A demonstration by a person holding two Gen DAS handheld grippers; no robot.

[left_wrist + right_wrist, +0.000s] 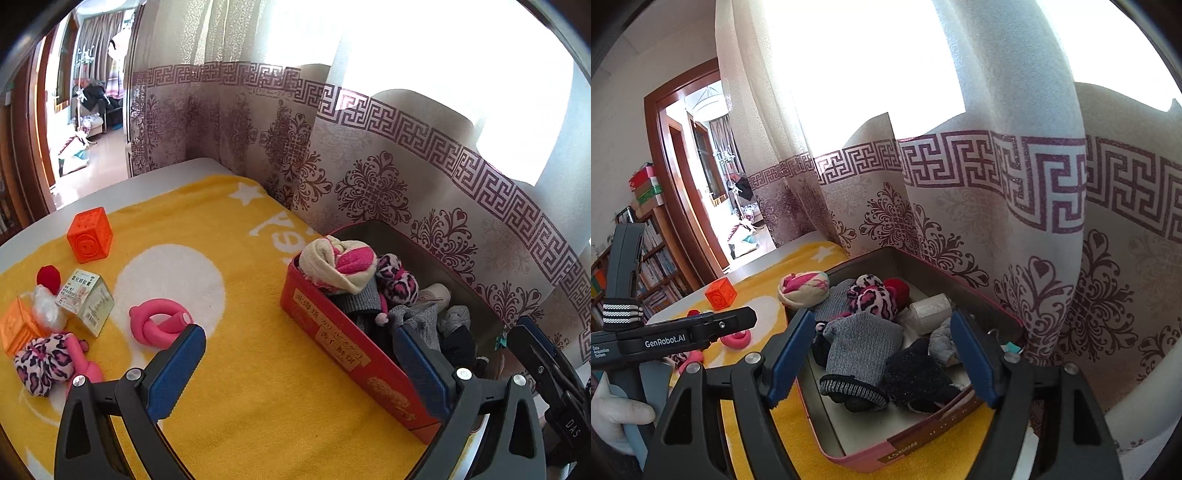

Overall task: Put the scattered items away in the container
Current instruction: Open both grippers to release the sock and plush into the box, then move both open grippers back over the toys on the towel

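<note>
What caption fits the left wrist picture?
Open left gripper hovers between scattered toys and the sock-filled red tin on the yellow blanket.

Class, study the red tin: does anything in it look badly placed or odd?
Yes. The cream-and-pink rolled sock perches on the red tin's corner rim, overhanging the yellow towel instead of lying inside.

**Cloth, tin and rubber**

The tin (pixel 916 435) has a dull metal inside and glossy red outside. Socks (pixel 862 354) are knitted cloth; the towel (pixel 240 387) is fuzzy yellow. The cube (pixel 89 240) looks matt rubbery plastic. The carton (pixel 88 301) is paper.
</note>
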